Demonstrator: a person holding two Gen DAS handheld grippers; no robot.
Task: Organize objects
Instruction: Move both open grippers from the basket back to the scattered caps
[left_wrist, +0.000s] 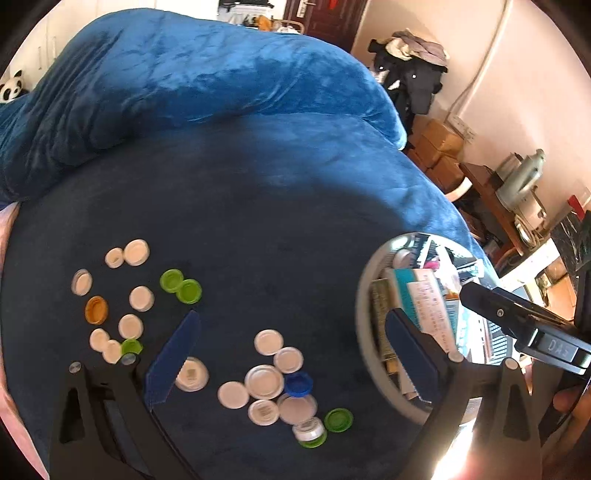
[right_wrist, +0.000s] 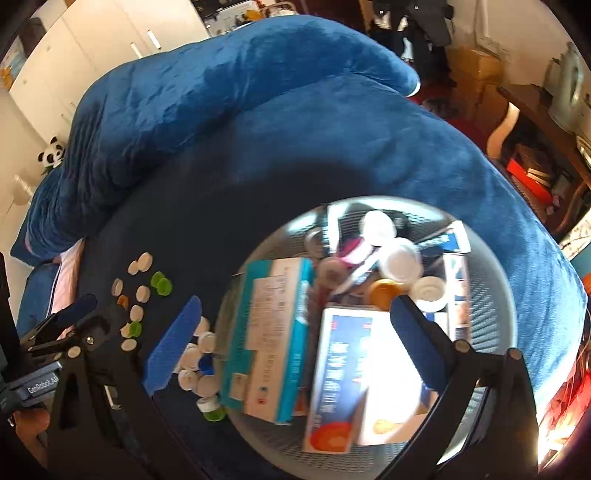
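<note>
so, in the left wrist view, the left hand-held gripper (left_wrist: 288, 369) was released, its two blue pads wide apart and nothing between them. many bottle caps (left_wrist: 264, 380) lay loose on the blue blanket (left_wrist: 258, 184) of the bed, in two groups: one group (left_wrist: 122, 299) of white, green and orange caps to the left, and one group near the middle with a blue cap (left_wrist: 298, 384) touching the white ones. a round grey basket (left_wrist: 364, 325) stood to the right, already full of medicine boxes. the right hand-held gripper (left_wrist: 517, 317) was seen over the basket from this side.

in the right wrist view, the right hand-held gripper (right_wrist: 295, 343) was also released and held nothing; it hovered above the basket (right_wrist: 491, 288), where a teal box (right_wrist: 269, 332), a blue and white box (right_wrist: 343, 376) and some small bottles lay in a heap. the caps (right_wrist: 195, 365) were just beside the basket's left rim, still on the blanket (right_wrist: 258, 110).

i judged that the step in hand was to collect the loose caps. to do it well, the left hand-held gripper should come down on one cap only, at the edge of a group, and clench across its rim, not on its flat face, because the soft blanket gives way and the touching caps can slide. the picture was blurred, so a slower approach would help.
</note>
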